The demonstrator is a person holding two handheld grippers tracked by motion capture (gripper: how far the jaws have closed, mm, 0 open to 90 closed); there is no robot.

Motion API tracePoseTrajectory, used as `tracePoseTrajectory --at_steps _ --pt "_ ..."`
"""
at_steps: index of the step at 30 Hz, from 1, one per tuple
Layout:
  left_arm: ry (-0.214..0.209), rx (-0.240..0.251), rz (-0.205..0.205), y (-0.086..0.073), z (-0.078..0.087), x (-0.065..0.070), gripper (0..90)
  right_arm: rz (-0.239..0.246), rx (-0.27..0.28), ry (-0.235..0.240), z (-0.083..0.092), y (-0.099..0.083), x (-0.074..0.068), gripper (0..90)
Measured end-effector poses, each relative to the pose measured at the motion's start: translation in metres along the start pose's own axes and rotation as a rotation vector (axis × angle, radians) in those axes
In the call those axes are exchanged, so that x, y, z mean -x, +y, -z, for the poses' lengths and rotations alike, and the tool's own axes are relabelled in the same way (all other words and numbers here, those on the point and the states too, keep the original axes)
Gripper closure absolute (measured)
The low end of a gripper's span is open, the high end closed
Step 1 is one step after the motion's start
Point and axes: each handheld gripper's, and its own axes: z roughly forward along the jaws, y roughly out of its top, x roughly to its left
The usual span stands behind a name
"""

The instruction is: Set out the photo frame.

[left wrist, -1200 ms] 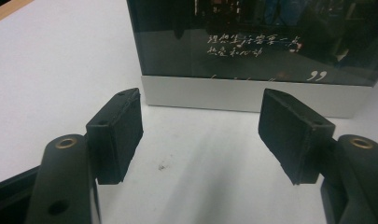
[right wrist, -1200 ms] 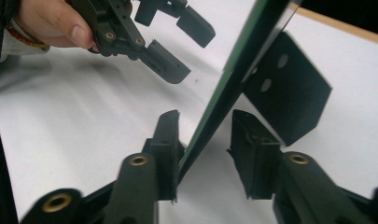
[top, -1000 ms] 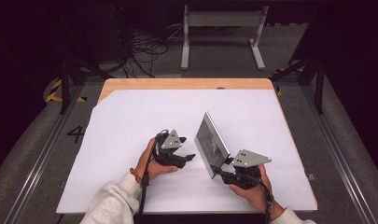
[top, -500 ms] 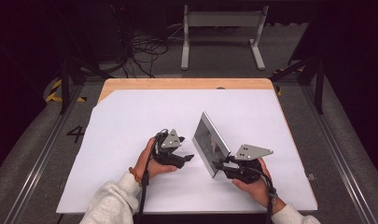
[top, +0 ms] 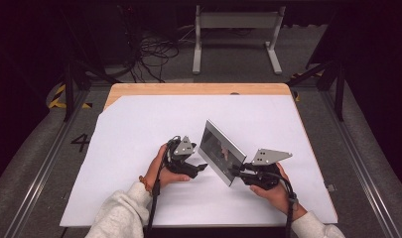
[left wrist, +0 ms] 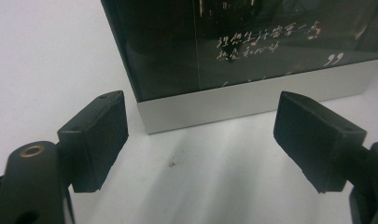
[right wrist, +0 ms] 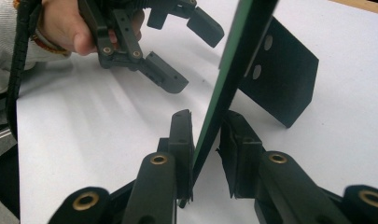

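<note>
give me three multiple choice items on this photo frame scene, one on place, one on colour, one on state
1. Where does the photo frame stand?
A. on the white sheet, between the two grippers
B. on the bare wooden strip at the far edge
C. on the floor beside the table

2. What colour is the strip along the frame's bottom edge in the left gripper view?
A. red
B. silver
C. yellow

3. How do the jaws of the left gripper stand?
A. clamped on the frame
B. shut on nothing
C. open, short of the frame

Answers:
1 A: the high view shows it upright on the sheet, with the right gripper at its near end.
2 B: a silver band runs under the dark glass.
3 C: both pads are apart, with bare sheet between them.
</note>
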Motion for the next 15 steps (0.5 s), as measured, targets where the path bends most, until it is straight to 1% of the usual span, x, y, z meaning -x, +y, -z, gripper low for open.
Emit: tracePoseTrajectory --at_steps 1,2,3,5,6,9,15 --pt "-0.004 -0.002 0.012 0.001 -0.001 -0.002 18.4 0.003 0.002 0.007 0.000 0.000 0.002 75.4" --pt "-0.010 0.007 0.034 0.002 -0.002 -0.004 17.9 0.001 0.004 0.013 -0.001 0.000 0.003 75.8" --pt "-0.020 0.015 0.046 0.003 -0.002 -0.007 17.9 -0.005 0.007 0.015 -0.001 0.000 0.005 76.3" --pt "-0.020 0.027 0.060 0.004 -0.003 -0.010 17.8 0.000 0.005 0.013 -0.002 0.001 0.006 76.6" --pt "-0.013 0.030 0.056 0.005 -0.004 -0.012 17.8 0.004 0.004 0.011 -0.002 0.001 0.006 76.7" --pt "-0.024 0.030 0.074 0.005 -0.007 -0.015 17.4 0.007 0.003 0.013 -0.002 0.001 0.006 76.8" --pt "-0.043 0.030 0.076 0.008 -0.011 -0.018 17.5 0.017 0.000 0.011 -0.002 0.002 0.007 77.1"
